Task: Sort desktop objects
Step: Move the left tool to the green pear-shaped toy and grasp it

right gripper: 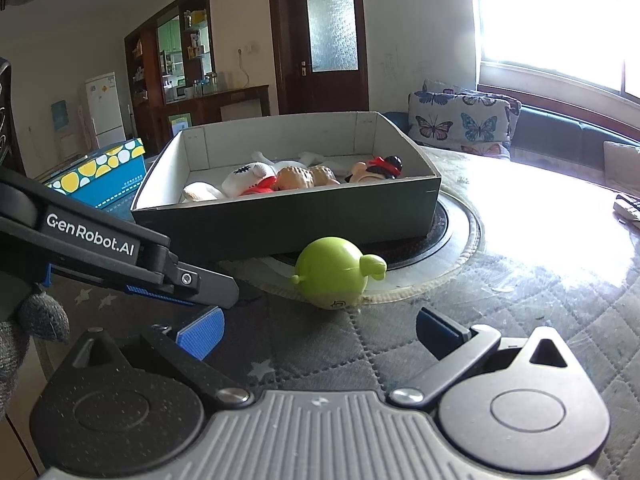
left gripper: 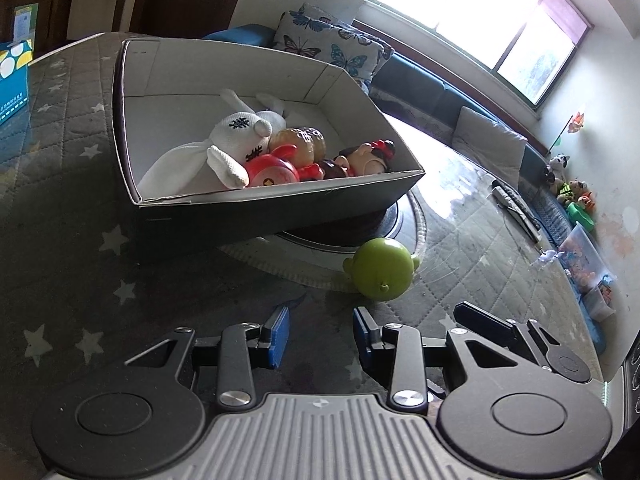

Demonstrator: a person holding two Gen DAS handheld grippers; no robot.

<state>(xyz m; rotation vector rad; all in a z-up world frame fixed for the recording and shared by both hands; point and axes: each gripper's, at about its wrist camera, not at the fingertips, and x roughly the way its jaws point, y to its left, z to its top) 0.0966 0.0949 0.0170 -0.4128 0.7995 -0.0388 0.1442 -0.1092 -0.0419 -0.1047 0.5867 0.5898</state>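
Note:
A green round toy [left gripper: 380,273] lies on the quilted table cover just in front of a dark cardboard box [left gripper: 280,206]; it also shows in the right wrist view [right gripper: 334,274]. The box [right gripper: 280,220] holds a white plush rabbit [left gripper: 224,148], a red toy [left gripper: 272,174] and small figures [left gripper: 366,156]. My left gripper [left gripper: 320,332] is open and empty, a little short of the green toy and to its left. My right gripper [right gripper: 320,334] is open wide and empty, with the green toy just ahead between its fingers' lines. The left gripper's finger [right gripper: 192,286] reaches in from the left.
A blue box with yellow and white dots [right gripper: 104,176] stands left of the cardboard box. A round turntable [right gripper: 452,232] lies under the box's right end. Remote controls [left gripper: 516,204] lie at the right. Butterfly cushions [right gripper: 460,120] and a bench are beyond the table.

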